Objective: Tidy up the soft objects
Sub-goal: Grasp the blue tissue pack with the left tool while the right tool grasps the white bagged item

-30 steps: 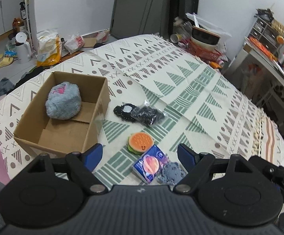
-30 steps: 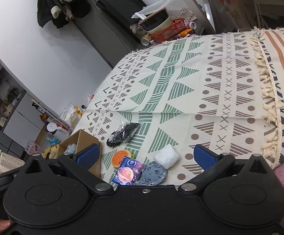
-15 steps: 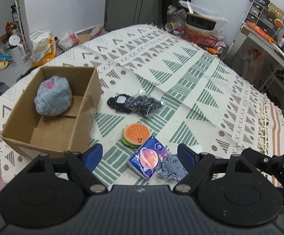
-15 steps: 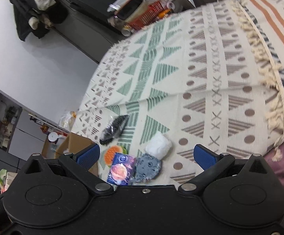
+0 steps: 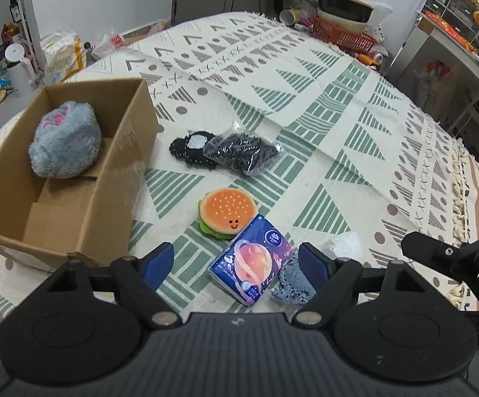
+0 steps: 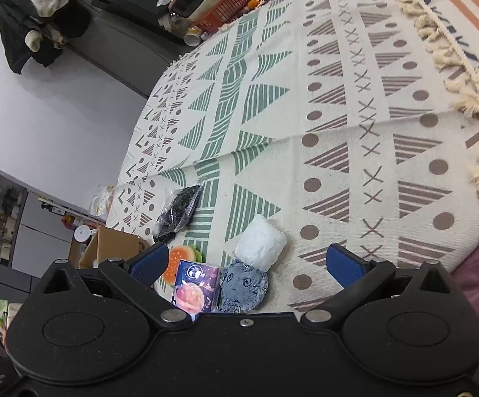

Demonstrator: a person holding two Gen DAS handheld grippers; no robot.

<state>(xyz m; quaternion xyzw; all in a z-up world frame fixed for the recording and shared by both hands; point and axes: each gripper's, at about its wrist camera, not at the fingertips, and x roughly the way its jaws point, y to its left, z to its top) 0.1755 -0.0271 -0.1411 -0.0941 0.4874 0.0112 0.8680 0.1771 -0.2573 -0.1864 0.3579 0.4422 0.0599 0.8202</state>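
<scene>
Both claws are spread wide and gripping nothing — the left claw (image 5: 236,261) hangs low over the patterned cloth (image 5: 338,106), its blue pads either side of the tissue pack (image 5: 251,264), apart from it. That pack, printed with a planet, lies flat just in front of the burger plush (image 5: 228,213), the 2 touching at the pack's far corner. Right beside the pack sits a denim-blue pouch (image 5: 292,286), partly hidden behind the right-hand pad, and a white soft bundle (image 5: 345,246) lies just beyond it. Further out, a black plush with a white patch (image 5: 193,147) lies against a clear bag of dark stuff (image 5: 244,154). Over on the left, the cardboard box (image 5: 120,178) stands open with 1 item in it — a grey fluffy toy (image 5: 65,144) pressed toward its far corner. From the other side, the right claw (image 6: 244,263) hovers open above the same cluster: the tissue pack (image 6: 195,289) and denim pouch (image 6: 244,286) sit side by side and touching between its pads, the white bundle (image 6: 261,243) just past them, the burger (image 6: 181,259) peeking out behind the left-hand pad.
</scene>
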